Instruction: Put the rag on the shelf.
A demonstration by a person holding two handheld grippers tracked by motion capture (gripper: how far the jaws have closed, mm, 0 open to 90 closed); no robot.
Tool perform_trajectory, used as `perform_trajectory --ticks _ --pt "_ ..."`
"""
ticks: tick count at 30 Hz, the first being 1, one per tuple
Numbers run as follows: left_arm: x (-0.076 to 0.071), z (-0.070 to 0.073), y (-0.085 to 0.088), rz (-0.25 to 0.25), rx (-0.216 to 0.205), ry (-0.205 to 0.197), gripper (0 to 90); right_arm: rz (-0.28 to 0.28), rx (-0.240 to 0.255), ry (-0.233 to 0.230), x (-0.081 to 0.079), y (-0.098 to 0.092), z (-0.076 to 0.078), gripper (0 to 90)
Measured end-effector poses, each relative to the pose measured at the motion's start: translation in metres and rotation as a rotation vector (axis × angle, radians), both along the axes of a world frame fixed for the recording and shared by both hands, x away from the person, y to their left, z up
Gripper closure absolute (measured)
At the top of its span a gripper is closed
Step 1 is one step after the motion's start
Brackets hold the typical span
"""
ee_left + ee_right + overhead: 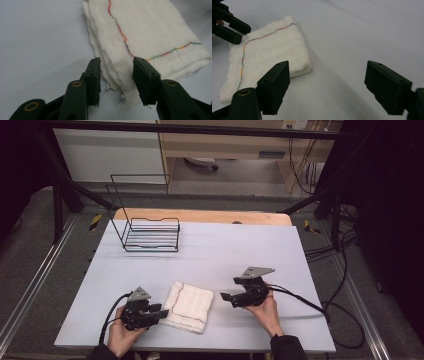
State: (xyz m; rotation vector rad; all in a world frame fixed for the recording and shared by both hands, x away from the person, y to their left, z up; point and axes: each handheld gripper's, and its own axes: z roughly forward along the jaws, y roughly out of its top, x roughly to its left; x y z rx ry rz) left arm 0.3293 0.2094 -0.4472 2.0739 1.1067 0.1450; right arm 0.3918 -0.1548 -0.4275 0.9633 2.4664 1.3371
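A folded white cloth (189, 306) with a multicoloured stitched line lies flat on the grey table near the front edge. My left gripper (162, 311) sits at the cloth's left edge. In the left gripper view the gripper (117, 62) is open, and its jaws straddle the layered corner of the cloth (150, 30) without pinching it. My right gripper (226, 297) hovers just right of the cloth, pointing left toward it. Seen from its own camera, the right gripper (327, 67) is wide open with bare table between the jaws; the cloth (272, 50) lies ahead to the left, and the left gripper (229, 25) is beyond it.
A black wire rack (150, 235) stands at the back left of the table (240, 250). Cables (305, 302) trail from the right gripper across the table's right side and over its edge. A dark metal frame surrounds the table.
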Motion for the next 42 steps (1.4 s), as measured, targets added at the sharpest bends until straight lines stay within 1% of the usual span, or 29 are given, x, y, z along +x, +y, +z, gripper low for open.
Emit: perform_trajectory --ticks 2,4,8,10,13,17,19,22,26,27,28,29,30,33,34,38,39,40,41,42 --pt "0.000 0.000 0.000 0.001 0.001 0.006 61.8 0.016 -0.006 0.005 0.003 0.008 0.000 25.8" --pt "-0.001 -0.001 -0.002 0.018 0.002 0.010 62.5 0.030 -0.013 0.008 0.006 0.017 -0.001 29.2" --pt "-0.002 -0.001 -0.004 0.025 0.007 0.015 64.3 0.060 -0.025 0.029 0.011 0.034 -0.003 35.0" --pt "-0.003 0.000 -0.006 0.022 0.008 0.019 68.3 0.069 -0.032 0.036 0.013 0.041 -0.004 38.8" --pt "-0.004 0.000 -0.008 0.022 0.016 0.020 72.0 0.083 -0.033 0.061 0.016 0.050 -0.007 45.7" --pt "-0.003 0.001 -0.008 0.027 0.014 0.030 74.4 0.116 -0.063 0.075 0.016 0.058 -0.012 53.1" --pt "-0.003 0.002 -0.010 0.030 0.021 0.035 76.5 0.117 -0.071 0.096 0.017 0.060 -0.015 55.8" --pt "-0.003 0.003 -0.011 0.031 0.025 0.033 80.3 0.126 -0.096 0.111 0.017 0.061 -0.019 60.0" --pt "-0.002 0.002 -0.009 0.030 0.010 0.048 82.6 0.128 -0.090 0.132 0.017 0.061 -0.020 68.3" --pt "-0.001 0.003 -0.009 0.030 0.007 0.051 82.6 0.128 -0.090 0.132 0.017 0.061 -0.020 68.3" --pt "-0.001 0.003 -0.009 0.030 0.007 0.052 83.2 0.120 -0.090 0.136 0.016 0.061 -0.019 75.4" --pt "0.000 0.003 -0.008 0.028 0.006 0.053 83.4 0.113 -0.094 0.127 0.015 0.060 -0.018 79.1" --pt "0.000 0.004 -0.008 0.029 0.010 0.050 83.7 0.110 -0.097 0.126 0.014 0.060 -0.017 80.3" --pt "0.005 0.008 -0.007 0.037 0.012 0.041 84.0 0.105 -0.097 0.128 0.013 0.059 -0.016 81.7" --pt "0.008 0.010 -0.007 0.041 0.014 0.036 84.0 0.100 -0.101 0.124 0.012 0.059 -0.015 82.1" --pt "0.014 0.012 -0.008 0.044 0.037 0.020 84.0 0.083 -0.104 0.109 0.008 0.057 -0.012 82.2" --pt "0.020 0.012 -0.008 0.049 0.040 0.011 84.0 0.074 -0.103 0.106 0.006 0.057 -0.011 82.2" --pt "0.020 0.012 -0.008 0.049 0.040 0.011 84.0 0.066 -0.103 0.107 0.004 0.057 -0.011 82.1" --pt "0.023 0.012 -0.007 0.051 0.044 0.008 84.0 0.064 -0.105 0.106 0.002 0.057 -0.011 82.1" --pt "0.030 0.011 -0.007 0.061 0.045 0.007 84.0 0.055 -0.107 0.105 0.000 0.056 -0.011 82.0"
